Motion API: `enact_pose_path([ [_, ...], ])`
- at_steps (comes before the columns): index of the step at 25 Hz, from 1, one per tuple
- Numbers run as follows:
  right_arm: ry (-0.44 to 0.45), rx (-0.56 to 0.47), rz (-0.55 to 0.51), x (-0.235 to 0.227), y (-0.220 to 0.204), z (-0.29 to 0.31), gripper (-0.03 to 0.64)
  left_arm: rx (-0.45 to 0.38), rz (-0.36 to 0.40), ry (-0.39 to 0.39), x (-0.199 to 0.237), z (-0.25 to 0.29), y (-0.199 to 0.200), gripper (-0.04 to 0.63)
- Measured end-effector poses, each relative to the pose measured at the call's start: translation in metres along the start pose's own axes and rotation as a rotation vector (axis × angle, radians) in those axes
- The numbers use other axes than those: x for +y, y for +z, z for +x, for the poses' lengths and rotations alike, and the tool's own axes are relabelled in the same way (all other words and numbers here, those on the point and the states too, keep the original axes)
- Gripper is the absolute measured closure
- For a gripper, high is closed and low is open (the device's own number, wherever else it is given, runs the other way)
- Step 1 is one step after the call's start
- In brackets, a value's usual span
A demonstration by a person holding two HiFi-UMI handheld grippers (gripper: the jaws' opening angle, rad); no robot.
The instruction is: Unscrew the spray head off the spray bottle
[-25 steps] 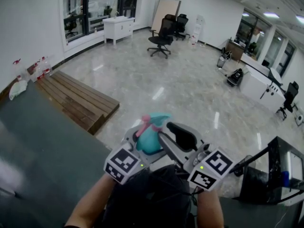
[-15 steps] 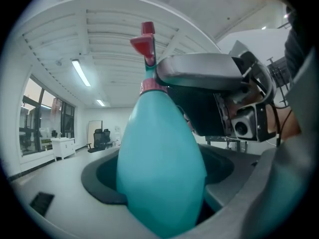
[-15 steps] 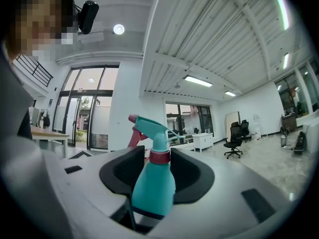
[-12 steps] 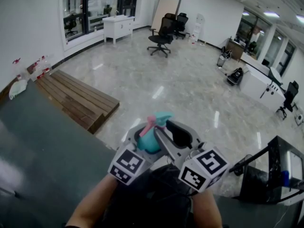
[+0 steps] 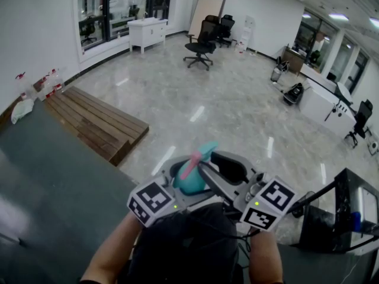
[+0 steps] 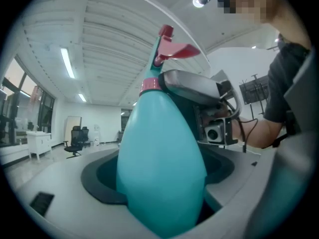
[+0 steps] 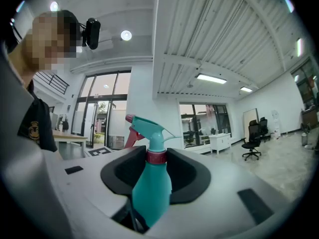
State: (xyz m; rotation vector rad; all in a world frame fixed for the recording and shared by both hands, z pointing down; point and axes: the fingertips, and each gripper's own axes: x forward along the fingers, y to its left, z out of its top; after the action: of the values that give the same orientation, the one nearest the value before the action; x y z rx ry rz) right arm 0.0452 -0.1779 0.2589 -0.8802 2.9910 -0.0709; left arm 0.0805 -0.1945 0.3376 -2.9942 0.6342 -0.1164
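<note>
Head view: level left gripper (image 6: 160,185) clamps spray bottle (image 5: 188,184); right gripper (image 7: 155,158) just closed onto spray head (image 5: 200,154).

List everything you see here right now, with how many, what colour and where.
spray bottle: one, teal with red collar, held between both grippers
wooden pallet: one, brown, on floor at left
office chairs: at least two, black, far floor
cabinet: one, white, under far windows
board: one, beige, leaning on far wall
table: one, dark green, lower left
left gripper: one, grey, shut on the bottle's body
right gripper: one, grey, jaws just been closing, pads against the red collar
</note>
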Motion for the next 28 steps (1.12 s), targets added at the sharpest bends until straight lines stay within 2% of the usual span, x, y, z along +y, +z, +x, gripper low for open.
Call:
enact_pose_path([
  [5,0.189,-0.023,-0.002,0.012,0.003,-0.014,0.479,-0.034,-0.025,-0.190,-0.027,-0.004,0.007,0.166],
  [8,0.297,-0.015,-0.026,0.019,0.003,-0.022,0.479,-0.044,-0.022,-0.277,-0.041,-0.005,0.007,0.166],
  [13,0.424,-0.015,-0.018,0.026,0.007,-0.021,0.479,-0.032,-0.025,-0.365,-0.049,-0.014,0.014,0.166],
  [16,0.452,-0.016,-0.026,0.028,0.005,-0.026,0.479,-0.038,-0.023,-0.378,-0.056,-0.012,0.012,0.167],
  [22,0.314,-0.039,-0.029,0.012,0.006,-0.022,0.459,-0.106,-0.064,-0.280,-0.034,-0.010,0.014,0.166],
  [24,0.269,-0.055,-0.014,0.004,0.007,-0.024,0.459,-0.111,-0.073,-0.191,-0.019,-0.011,0.015,0.167],
  [28,0.174,-0.095,-0.024,-0.001,0.017,-0.028,0.459,-0.093,-0.042,0.068,0.024,-0.011,0.012,0.166],
])
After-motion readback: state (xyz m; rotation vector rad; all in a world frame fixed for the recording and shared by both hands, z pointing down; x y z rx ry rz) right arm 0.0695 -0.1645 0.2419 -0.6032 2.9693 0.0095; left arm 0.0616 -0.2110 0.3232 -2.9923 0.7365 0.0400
